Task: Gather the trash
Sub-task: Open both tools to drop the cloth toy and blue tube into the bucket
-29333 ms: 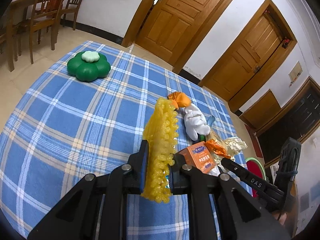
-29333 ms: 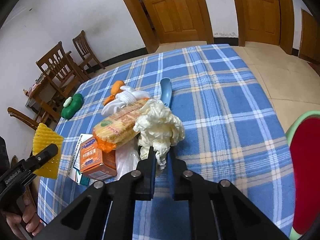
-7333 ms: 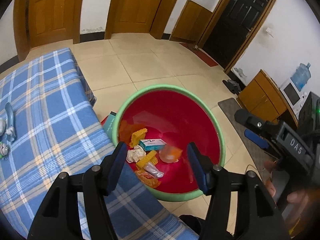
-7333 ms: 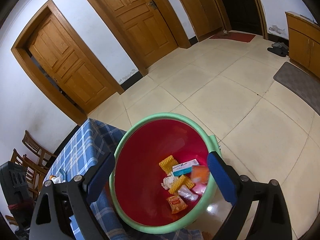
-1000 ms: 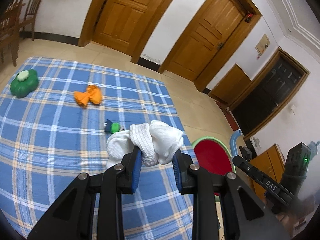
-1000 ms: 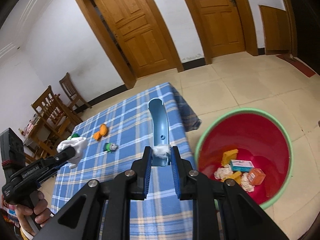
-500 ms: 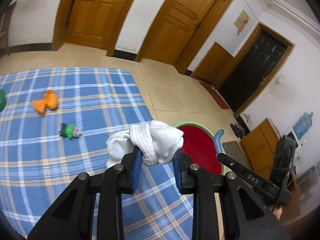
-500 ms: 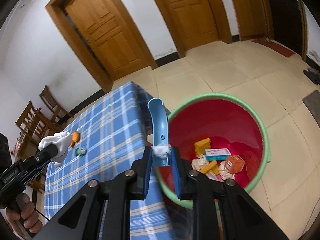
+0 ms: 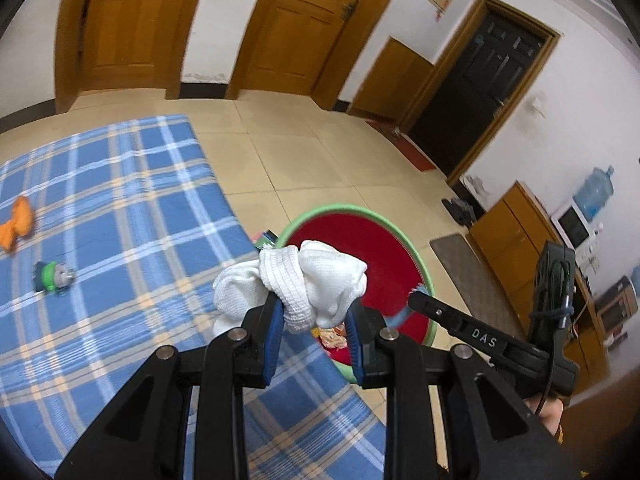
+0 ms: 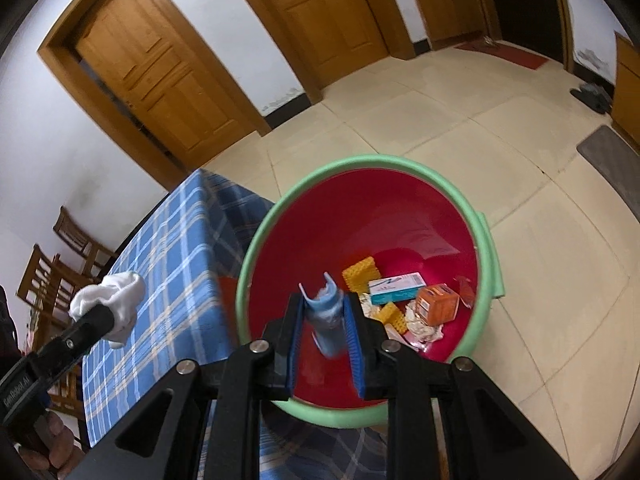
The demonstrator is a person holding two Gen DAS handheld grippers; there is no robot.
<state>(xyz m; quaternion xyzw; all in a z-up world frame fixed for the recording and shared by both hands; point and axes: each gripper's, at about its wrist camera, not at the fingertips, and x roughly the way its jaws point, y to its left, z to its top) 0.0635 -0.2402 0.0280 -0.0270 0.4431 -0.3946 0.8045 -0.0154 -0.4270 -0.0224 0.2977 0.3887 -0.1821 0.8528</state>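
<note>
My left gripper (image 9: 314,322) is shut on a bunched white sock (image 9: 308,280) and holds it above the table's right edge, close to the red basin (image 9: 400,256). It also shows in the right wrist view (image 10: 116,300). My right gripper (image 10: 324,328) is over the red basin with a green rim (image 10: 280,216). Its jaws stand apart, and a blue curved plastic piece (image 10: 326,320) is blurred between them, dropping. The basin holds yellow foam pieces (image 10: 360,274), a white and teal box (image 10: 396,284), an orange box (image 10: 438,304) and crumpled paper.
The table with the blue plaid cloth (image 9: 120,208) carries an orange bow-shaped item (image 9: 18,224) and a small green toy (image 9: 50,276). Wooden chairs (image 10: 52,256) stand beyond the table. A tiled floor, a grey mat (image 10: 612,156) and wooden cabinets (image 9: 516,224) surround the basin.
Both grippers have swung right toward the basin. My right gripper has opened over the basin and the blue plastic piece is falling. My left gripper still holds the sock.
</note>
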